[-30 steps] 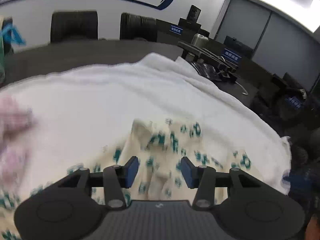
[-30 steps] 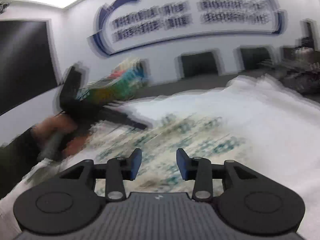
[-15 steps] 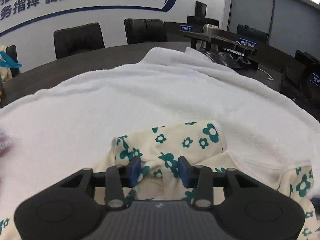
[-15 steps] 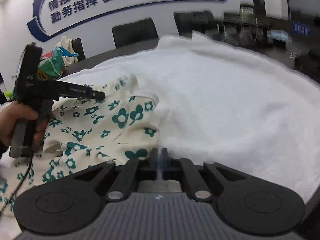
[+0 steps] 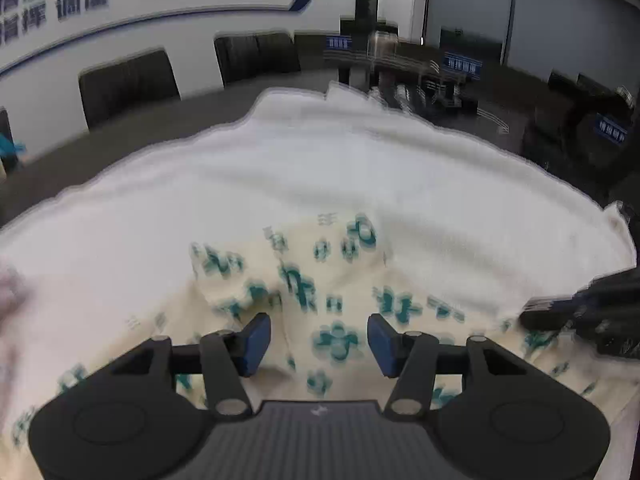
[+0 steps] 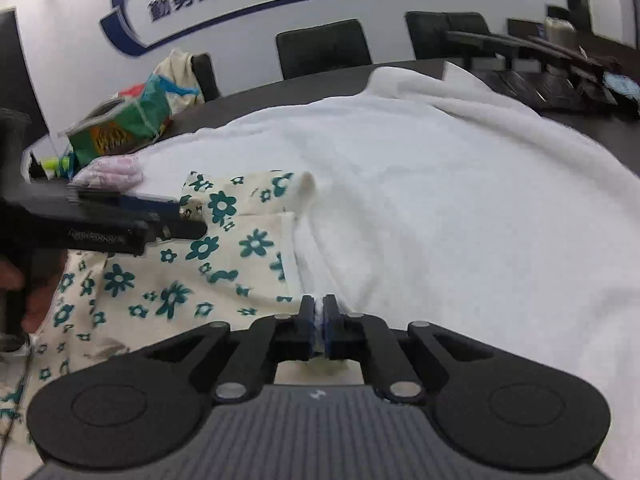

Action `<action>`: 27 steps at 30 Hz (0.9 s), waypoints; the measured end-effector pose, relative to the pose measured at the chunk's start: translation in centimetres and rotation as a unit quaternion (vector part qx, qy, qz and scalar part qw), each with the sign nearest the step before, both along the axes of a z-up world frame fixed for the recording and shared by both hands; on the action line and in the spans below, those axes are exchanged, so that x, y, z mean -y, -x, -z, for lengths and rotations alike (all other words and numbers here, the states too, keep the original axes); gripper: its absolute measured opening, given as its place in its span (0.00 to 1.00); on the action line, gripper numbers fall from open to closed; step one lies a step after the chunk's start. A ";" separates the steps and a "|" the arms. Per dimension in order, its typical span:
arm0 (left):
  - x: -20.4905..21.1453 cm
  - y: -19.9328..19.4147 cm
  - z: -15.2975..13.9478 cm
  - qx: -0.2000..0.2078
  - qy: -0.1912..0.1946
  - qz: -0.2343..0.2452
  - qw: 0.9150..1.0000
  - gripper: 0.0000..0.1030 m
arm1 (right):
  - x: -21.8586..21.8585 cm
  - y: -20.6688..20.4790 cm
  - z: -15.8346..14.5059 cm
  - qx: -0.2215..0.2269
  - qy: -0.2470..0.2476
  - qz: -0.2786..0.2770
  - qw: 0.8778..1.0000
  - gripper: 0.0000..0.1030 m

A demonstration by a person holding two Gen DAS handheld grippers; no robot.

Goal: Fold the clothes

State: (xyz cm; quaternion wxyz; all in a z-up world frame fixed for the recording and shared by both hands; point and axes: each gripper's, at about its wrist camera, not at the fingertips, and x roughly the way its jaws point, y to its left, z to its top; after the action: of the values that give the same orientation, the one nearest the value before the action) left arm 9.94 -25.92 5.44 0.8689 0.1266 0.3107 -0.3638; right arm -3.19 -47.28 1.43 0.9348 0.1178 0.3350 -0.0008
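A cream floral garment (image 5: 336,280) with teal flowers lies spread on a white towel (image 5: 320,168). My left gripper (image 5: 318,336) hovers open just above its middle, nothing between the blue pads; this view is motion-blurred. In the right wrist view the garment (image 6: 180,272) fills the lower left. My right gripper (image 6: 319,320) is shut on pale cloth at the garment's right edge, where it meets the towel (image 6: 440,200). The left gripper (image 6: 120,220) reaches in from the left over the garment, and the right gripper (image 5: 580,312) shows at the left view's right edge.
A pink cloth (image 6: 112,172) lies on the towel's far left, with a green bag (image 6: 124,124) behind it. The towel covers a dark table (image 5: 120,144). Black chairs (image 6: 324,46) line the far side and dark equipment (image 6: 540,52) stands at the back right.
The right gripper went from open to shut at the garment's edge and stays shut. The left gripper stayed open and shifted over the garment, which now lies flatter.
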 end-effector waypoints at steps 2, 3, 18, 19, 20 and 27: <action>-0.9 1.0 -0.6 0.001 0.006 -0.008 1.000 0.51 | 0.7 0.3 0.0 0.004 -0.005 0.015 1.000 0.10; -1.3 1.5 -0.9 0.002 0.008 -0.012 1.000 0.51 | 0.7 0.3 -0.3 0.008 0.001 0.018 1.000 0.15; -21.0 16.4 -3.6 0.062 0.111 -0.074 0.989 0.73 | -3.6 1.1 -2.3 0.065 0.104 -0.058 0.991 0.39; -23.0 17.7 -3.1 0.063 0.112 -0.072 0.989 0.73 | -3.9 2.3 -2.8 0.085 0.109 -0.078 0.987 0.43; -24.1 18.5 -2.5 0.058 0.112 -0.068 0.990 0.73 | -4.2 3.6 -3.1 0.107 0.117 -0.106 0.982 0.45; -27.7 22.2 0.7 0.024 0.105 -0.029 0.994 0.72 | -7.7 8.9 -2.3 0.155 0.168 -0.291 0.929 0.46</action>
State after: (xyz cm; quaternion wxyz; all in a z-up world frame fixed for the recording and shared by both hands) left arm -12.28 1.81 4.73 0.8949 0.0338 0.2531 -0.3660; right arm -12.13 -39.56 3.73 0.9404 -0.1449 0.2008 0.2330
